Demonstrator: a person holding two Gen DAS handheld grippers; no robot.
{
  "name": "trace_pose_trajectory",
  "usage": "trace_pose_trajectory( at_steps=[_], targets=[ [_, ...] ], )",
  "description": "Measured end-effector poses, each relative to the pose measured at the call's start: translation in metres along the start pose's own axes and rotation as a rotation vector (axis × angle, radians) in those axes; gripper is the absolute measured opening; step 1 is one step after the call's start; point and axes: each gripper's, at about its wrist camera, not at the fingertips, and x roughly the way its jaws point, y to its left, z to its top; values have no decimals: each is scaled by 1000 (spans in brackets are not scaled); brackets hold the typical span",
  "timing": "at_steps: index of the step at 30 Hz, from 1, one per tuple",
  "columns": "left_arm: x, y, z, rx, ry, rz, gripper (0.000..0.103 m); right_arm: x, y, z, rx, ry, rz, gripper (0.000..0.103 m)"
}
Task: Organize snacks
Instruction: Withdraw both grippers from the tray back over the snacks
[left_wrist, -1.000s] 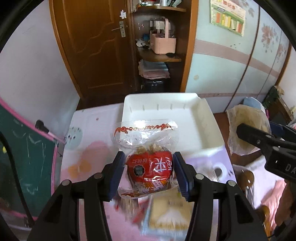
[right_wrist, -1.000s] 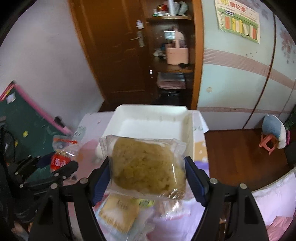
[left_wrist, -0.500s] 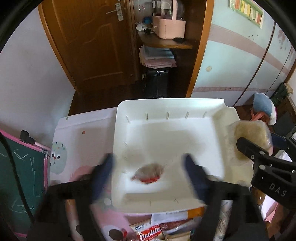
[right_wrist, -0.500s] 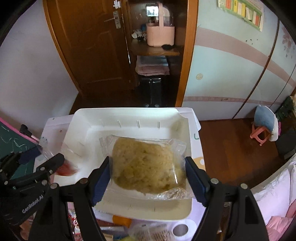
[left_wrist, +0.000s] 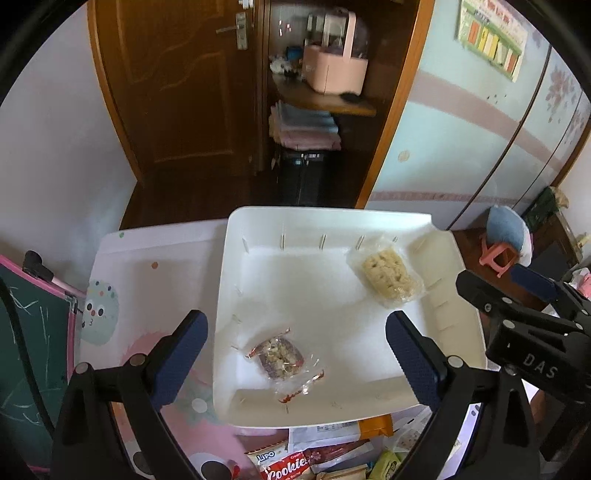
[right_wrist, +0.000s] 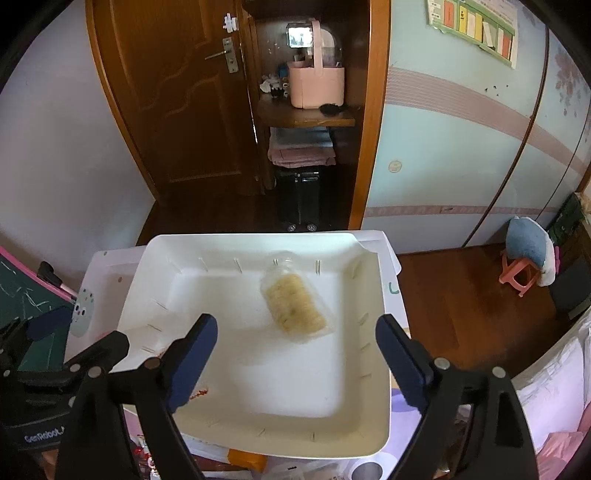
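Observation:
A white tray (left_wrist: 332, 417) sits on the table. In its near left part lies a red-wrapped nut snack (left_wrist: 280, 358), below my left gripper (left_wrist: 295, 328), which is open and empty. A clear packet with a yellow cake (left_wrist: 388, 277) lies at the tray's far right. In the right wrist view the same yellow cake packet (right_wrist: 295, 306) rests loose on the tray (right_wrist: 280, 439), and the jaws of my right gripper (right_wrist: 297, 325) are opening above it, touching nothing. The left gripper (right_wrist: 55, 332) shows at the left edge.
A heap of unsorted snacks, among them a red cookie pack (left_wrist: 284, 469), lies in front of the tray. A green chalkboard (left_wrist: 29, 332) stands left of the table. Behind are a wooden door (left_wrist: 177, 81), a shelf, and a pink stool (right_wrist: 517, 277) on the right.
Both grippers came forward and down over the tray. The left one let go of the red snack, then the right one released the yellow cake packet; both now lie in the tray.

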Motion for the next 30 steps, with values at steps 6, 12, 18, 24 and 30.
trace_pose_trajectory(
  at_steps=[6, 12, 18, 24, 30],
  targets=[
    [-26, -8, -7, 40, -50, 13, 97, -21, 4, -5, -11, -29, 16, 88],
    [-52, -14, -19, 59, -91, 18, 97, -44, 8, -12, -28, -49, 15, 88],
    [-83, -17, -34, 68, -135, 12, 97, -71, 10, -24, -30, -67, 25, 88],
    [-113, -19, -54, 65, -146, 9, 97, -99, 16, -39, -64, -88, 26, 88],
    [-142, -21, -76, 81, -148, 13, 97, -123, 21, -58, -75, -79, 64, 88]
  ],
)
